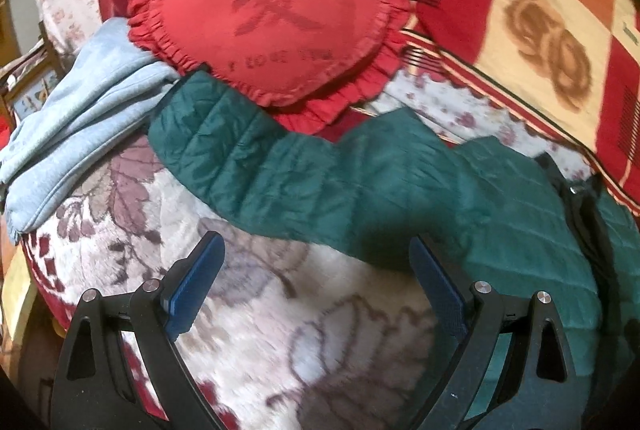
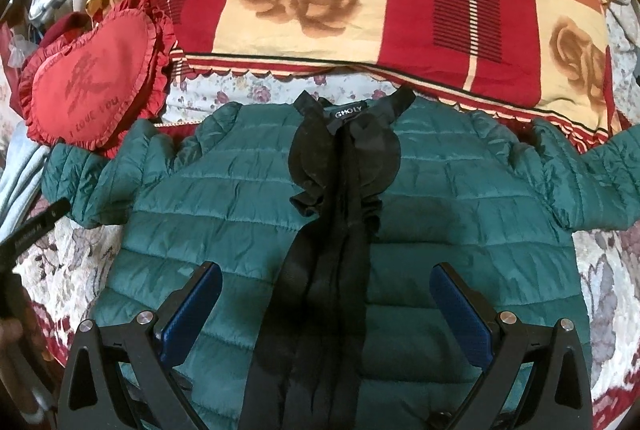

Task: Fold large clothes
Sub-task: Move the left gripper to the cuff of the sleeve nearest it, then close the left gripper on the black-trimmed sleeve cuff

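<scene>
Green jacket [image 2: 248,198] lies flat on the bed [image 1: 280,310], seemingly unfolded, sleeves toward nine and three o'clock; left tool [image 1: 316,254] and right tool [image 2: 326,280] gape empty.

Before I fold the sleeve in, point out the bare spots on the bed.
Bare floral blanket lies under the left gripper, below the green jacket's sleeve. Another strip borders the jacket's other sleeve. Crowded near the heart pillow and blue garment.

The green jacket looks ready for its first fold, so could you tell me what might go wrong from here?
1. The jacket's sleeve ends beside the heart pillow; lifting it might drag the pillow.
2. The black ruffled trim could bunch inside a fold.
3. The open left gripper might pinch the floral blanket along with the sleeve.
</scene>
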Available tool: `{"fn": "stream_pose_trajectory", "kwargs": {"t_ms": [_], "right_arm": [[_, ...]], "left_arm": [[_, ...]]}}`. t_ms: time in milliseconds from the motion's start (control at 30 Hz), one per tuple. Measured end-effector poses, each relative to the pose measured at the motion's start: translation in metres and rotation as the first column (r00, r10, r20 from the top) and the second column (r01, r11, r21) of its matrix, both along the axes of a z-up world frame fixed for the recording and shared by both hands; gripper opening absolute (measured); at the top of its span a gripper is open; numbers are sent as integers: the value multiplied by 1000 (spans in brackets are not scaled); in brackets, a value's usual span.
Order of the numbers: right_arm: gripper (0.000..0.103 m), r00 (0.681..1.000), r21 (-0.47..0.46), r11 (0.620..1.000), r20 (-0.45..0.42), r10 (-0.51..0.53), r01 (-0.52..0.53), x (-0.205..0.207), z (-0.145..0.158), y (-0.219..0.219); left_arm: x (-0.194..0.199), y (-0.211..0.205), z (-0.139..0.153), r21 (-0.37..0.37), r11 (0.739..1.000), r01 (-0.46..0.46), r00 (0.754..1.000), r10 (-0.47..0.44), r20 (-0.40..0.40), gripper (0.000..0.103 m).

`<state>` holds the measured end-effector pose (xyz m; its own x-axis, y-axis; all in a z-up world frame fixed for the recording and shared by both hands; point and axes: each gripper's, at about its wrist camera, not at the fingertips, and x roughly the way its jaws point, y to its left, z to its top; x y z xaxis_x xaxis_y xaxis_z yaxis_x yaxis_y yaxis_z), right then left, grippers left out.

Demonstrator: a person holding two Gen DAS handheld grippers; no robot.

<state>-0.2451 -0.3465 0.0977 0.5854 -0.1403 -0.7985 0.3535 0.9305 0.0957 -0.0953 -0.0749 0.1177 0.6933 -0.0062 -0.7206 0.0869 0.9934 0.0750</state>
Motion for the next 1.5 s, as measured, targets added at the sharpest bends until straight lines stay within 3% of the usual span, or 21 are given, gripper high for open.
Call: {"fn": "stream_pose_trajectory", "kwargs": {"t_ms": [200,533,733,933,1067,1233,1300,1333,1400,1467,1500], "right_arm": [[103,1000,-4,1000,-13,3,-4,4,-4,-1],[103,999,14,1000,-34,21,-20,6,-10,2],[103,998,15,999,-53,40,-39,7,-15,7],[103,997,37,998,-59,47,-44,7,-15,7],[103,996,46,997,-68,58,-55,9,-17,10],[103,993,52,996,-88,73,-68,11,-21,13],[103,993,60,996,-93,70,-65,12,-23,13],[103,993,64,996,-95,68,-63,13,-24,13],[103,993,76,995,-100,65,-58,14,-26,12],[103,993,84,995,-103,66,-58,14,-27,13],[103,992,85,995,-103,67,-59,14,-27,13]], "left_arm": [[20,17,-8,21,999,-38,999,38,-10,94],[62,58,-19,-15,992,-126,992,125,-33,94],[94,90,-21,-17,978,-206,978,205,-35,94],[122,127,-27,-101,951,-293,955,287,-68,94],[138,139,-36,-84,942,-325,945,320,-66,94],[152,151,-39,-120,935,-335,942,331,-49,92],[156,151,-38,-126,940,-317,949,315,-36,79],[158,151,-38,-126,943,-309,951,306,-40,66],[162,152,-39,-122,945,-304,953,301,-43,59],[163,154,-37,-144,945,-294,956,292,-36,36],[164,157,-36,-155,943,-294,956,291,-43,31]]}}
